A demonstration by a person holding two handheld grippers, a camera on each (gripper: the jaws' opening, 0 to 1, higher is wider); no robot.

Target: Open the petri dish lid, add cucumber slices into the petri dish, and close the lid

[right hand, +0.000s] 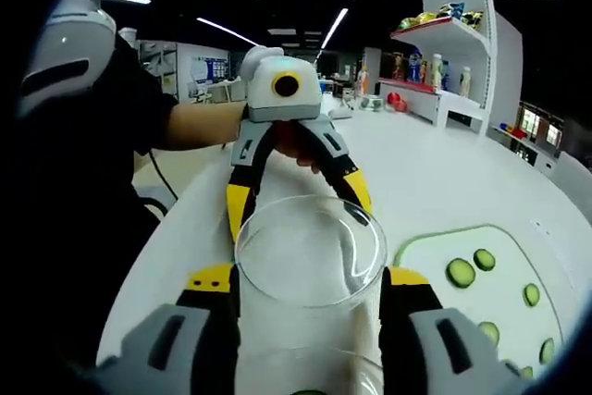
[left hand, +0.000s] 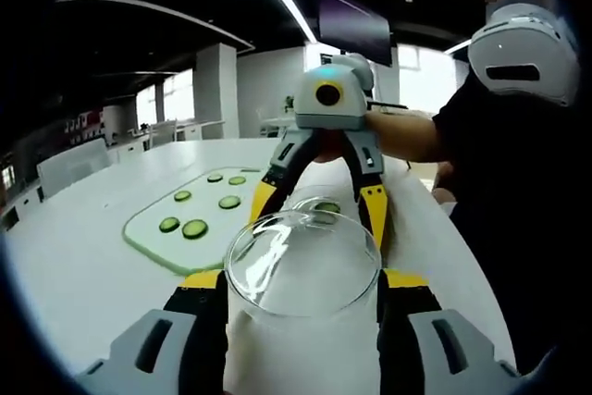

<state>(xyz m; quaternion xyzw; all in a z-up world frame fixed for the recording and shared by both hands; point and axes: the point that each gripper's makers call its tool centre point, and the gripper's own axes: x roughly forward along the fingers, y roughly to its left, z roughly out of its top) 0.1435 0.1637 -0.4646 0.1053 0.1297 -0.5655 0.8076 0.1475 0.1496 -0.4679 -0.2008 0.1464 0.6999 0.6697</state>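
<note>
glass lid [left hand: 301, 261] sits pinched in your left gripper [left hand: 302, 284], jaws closed on its rim. your right gripper [right hand: 310, 298] clasps the petri dish [right hand: 310, 358] on the table [left hand: 83, 256]. cucumber slices [left hand: 194, 228] wait on the mat [left hand: 148, 238]. tilt and that smooth lid could slip.

- The right tool [right hand: 310, 289] rises from the bottom, its yellow-tipped jaws standing on either side of a clear round petri dish lid [right hand: 310, 252].
- The left tool [right hand: 298, 193] faces it from across the lid, a hand [right hand: 298, 142] behind it; its jaw tips seem to touch the lid's far rim, though the glass blurs this.
- A pale green board [right hand: 435, 247] lies on the white surface [right hand: 416, 173] to the right, carrying cucumber slices [right hand: 461, 272].
</note>
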